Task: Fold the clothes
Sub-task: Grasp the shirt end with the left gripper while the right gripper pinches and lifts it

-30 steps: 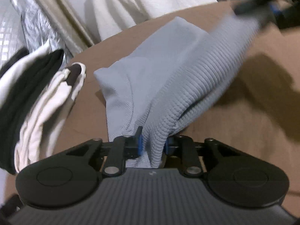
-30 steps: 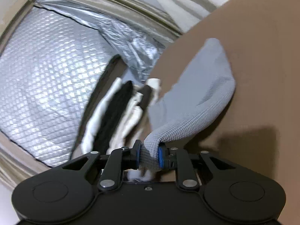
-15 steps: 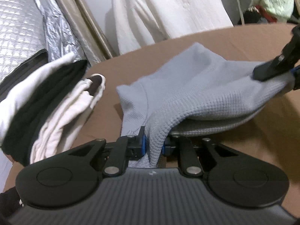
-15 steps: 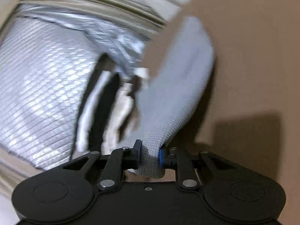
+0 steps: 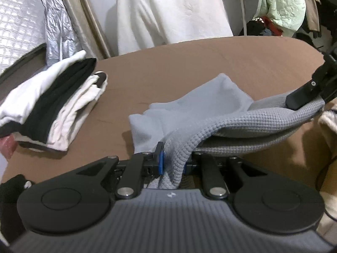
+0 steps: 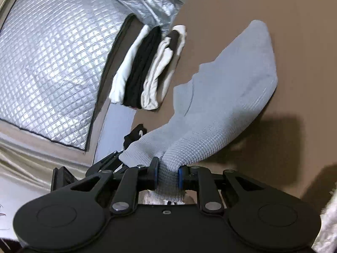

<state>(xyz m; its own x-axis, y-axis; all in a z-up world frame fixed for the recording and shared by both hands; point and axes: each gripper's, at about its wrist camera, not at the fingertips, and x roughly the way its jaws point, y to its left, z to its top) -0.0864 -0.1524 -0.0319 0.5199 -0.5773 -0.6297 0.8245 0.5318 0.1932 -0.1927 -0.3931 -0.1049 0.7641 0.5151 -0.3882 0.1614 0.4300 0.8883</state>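
Note:
A grey waffle-knit garment (image 5: 231,124) hangs over the brown table (image 5: 189,67), held up at two corners. My left gripper (image 5: 172,164) is shut on one corner. My right gripper (image 6: 167,174) is shut on the other corner of the garment (image 6: 227,105); it shows at the right edge of the left wrist view (image 5: 305,94). The far end of the garment rests folded on the table. The left gripper's body shows below the cloth in the right wrist view (image 6: 105,164).
A stack of folded white and black clothes (image 5: 52,105) lies at the table's left, also in the right wrist view (image 6: 147,67). A silver quilted cover (image 6: 52,59) lies beyond the table. White cloth (image 5: 168,10) hangs behind; clothes (image 5: 280,4) hang at the back right.
Both grippers have lowered and drawn back with the garment. The right gripper has swung to the right, so the cloth now stretches lower and flatter over the table.

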